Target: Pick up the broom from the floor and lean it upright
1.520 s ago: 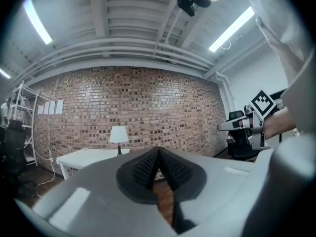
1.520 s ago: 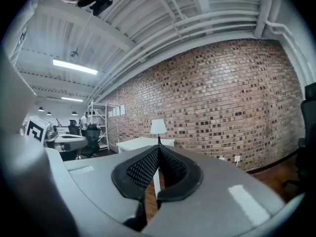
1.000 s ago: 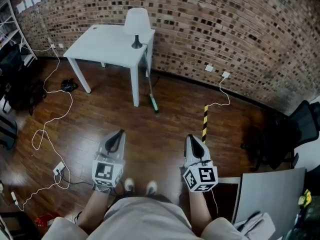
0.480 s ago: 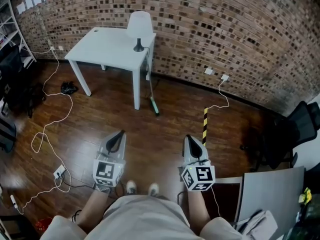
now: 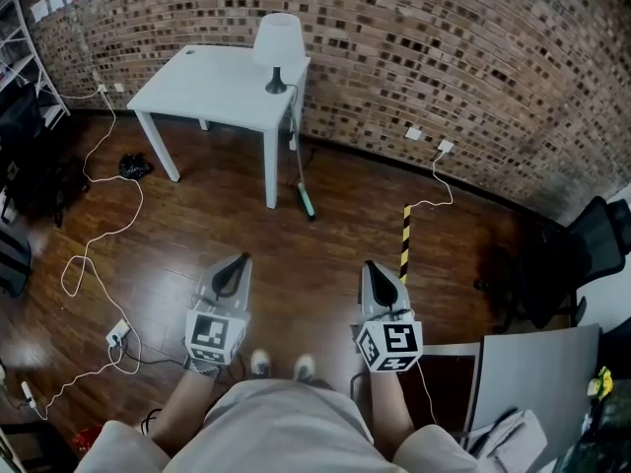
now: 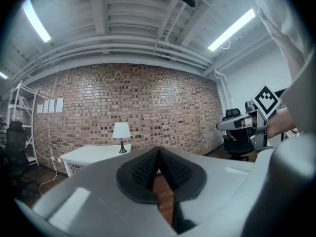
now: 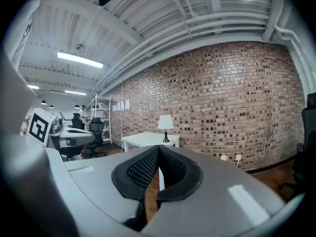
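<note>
a thin white cable (image 5: 89, 264) lay looped over the dark wooden floor (image 5: 325, 249), to the left of the left tool (image 5: 237, 261) and well apart from it. the left tool was held low and level in front of the person. its ribbed black pads (image 6: 145, 169) were pressed together with nothing between them, which read as a resting carry rather than a grip.

ahead of it, well apart, the white square bench (image 5: 212, 82) stood against the red-brown brick wall (image 5: 444, 57). a white-shaded lamp on a dark foot (image 5: 277, 42) stood near the bench's far right corner.

the thin-handled broom with a teal head (image 5: 307, 203) was ahead of both tools, roughly between the lines they pointed along and far out of reach. its head sat on the floor near the bench's nearest leg, and its handle rose steeply toward the bench's edge. whether the handle rested on that edge or on the wall could not be told. it seemed propped there so that something solid kept it from sliding down. by that reading the leaning looked done, and the tools were empty because nothing was left to hold.

the right tool (image 5: 372, 267) was likewise closed narrow on nothing and tipped slightly down. a yellow-and-black striped strip (image 5: 403, 239) lay on the floor just ahead of it. a black office chair (image 5: 577, 264) stood well off to its right.
</note>
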Demonstrator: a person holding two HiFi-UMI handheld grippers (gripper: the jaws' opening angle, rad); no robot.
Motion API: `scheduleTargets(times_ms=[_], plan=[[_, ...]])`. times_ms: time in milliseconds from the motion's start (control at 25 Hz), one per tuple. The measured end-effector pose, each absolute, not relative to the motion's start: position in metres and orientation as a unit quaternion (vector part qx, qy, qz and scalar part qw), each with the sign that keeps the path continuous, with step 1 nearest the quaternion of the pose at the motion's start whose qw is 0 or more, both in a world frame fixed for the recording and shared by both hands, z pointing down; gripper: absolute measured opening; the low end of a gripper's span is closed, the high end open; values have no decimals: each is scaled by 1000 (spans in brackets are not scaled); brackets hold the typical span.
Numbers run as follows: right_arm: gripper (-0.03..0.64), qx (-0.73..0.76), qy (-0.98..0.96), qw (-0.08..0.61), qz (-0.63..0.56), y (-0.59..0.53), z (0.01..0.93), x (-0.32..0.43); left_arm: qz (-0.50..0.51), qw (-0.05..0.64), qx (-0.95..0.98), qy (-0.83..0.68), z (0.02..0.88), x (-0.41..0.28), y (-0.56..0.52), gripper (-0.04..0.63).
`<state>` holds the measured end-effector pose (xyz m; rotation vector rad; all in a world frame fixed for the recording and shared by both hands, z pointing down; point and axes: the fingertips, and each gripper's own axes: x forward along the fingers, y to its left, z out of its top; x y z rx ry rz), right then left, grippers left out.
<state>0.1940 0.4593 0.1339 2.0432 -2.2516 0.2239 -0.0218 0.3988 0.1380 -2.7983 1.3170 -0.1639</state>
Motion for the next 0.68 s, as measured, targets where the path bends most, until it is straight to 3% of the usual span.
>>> scheduleTargets(times_ms=[680], plan=[[11,670,-738,57,60,447,128,185,-56,21,-905,421,136,-25,387,0]])
